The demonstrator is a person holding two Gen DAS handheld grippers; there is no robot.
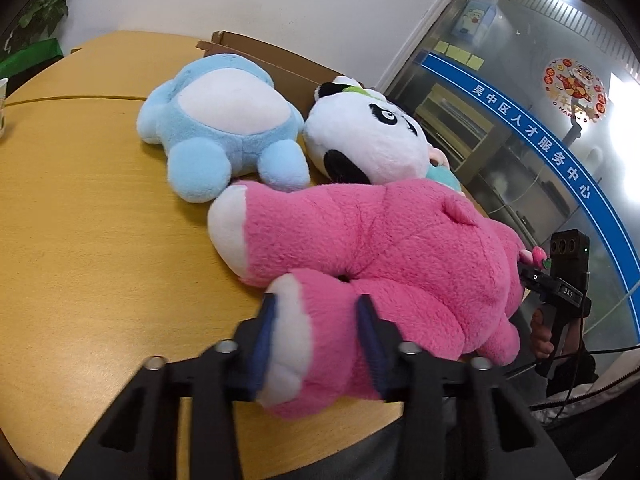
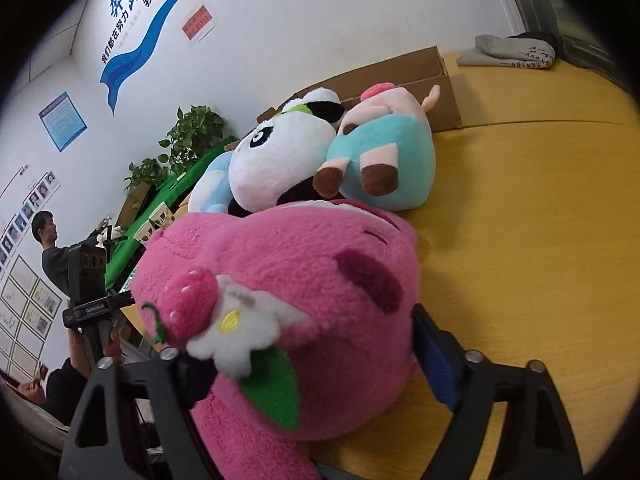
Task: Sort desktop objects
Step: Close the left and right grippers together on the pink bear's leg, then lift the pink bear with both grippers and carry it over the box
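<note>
- The pink plush bear [image 1: 384, 256] lies on its side at the near edge of the wooden table [image 1: 92, 240], stretched between our two tools.
- Our left gripper [image 1: 316, 320] clamps one white-soled foot [image 1: 288, 332] of the bear between its blue pads [image 1: 264, 344], fingers pressed into the fur.
- Our right gripper [image 2: 316, 344] straddles the bear's head [image 2: 304, 280]; the strawberry and white flower [image 2: 236, 324] on the head cover the left finger, so we cannot tell whether it grips or merely brackets the head.
- In the left view, the right tool [image 1: 564, 280] shows beyond the bear's head, held upright in a hand.
- Just ahead of the bear sit a panda plush [image 1: 368, 132], a light blue plush [image 1: 216, 120] and a teal cow plush [image 2: 388, 156], bunched together and touching.
- Behind them stands a cardboard box [image 2: 424, 76]; its inside is hidden from us.
</note>
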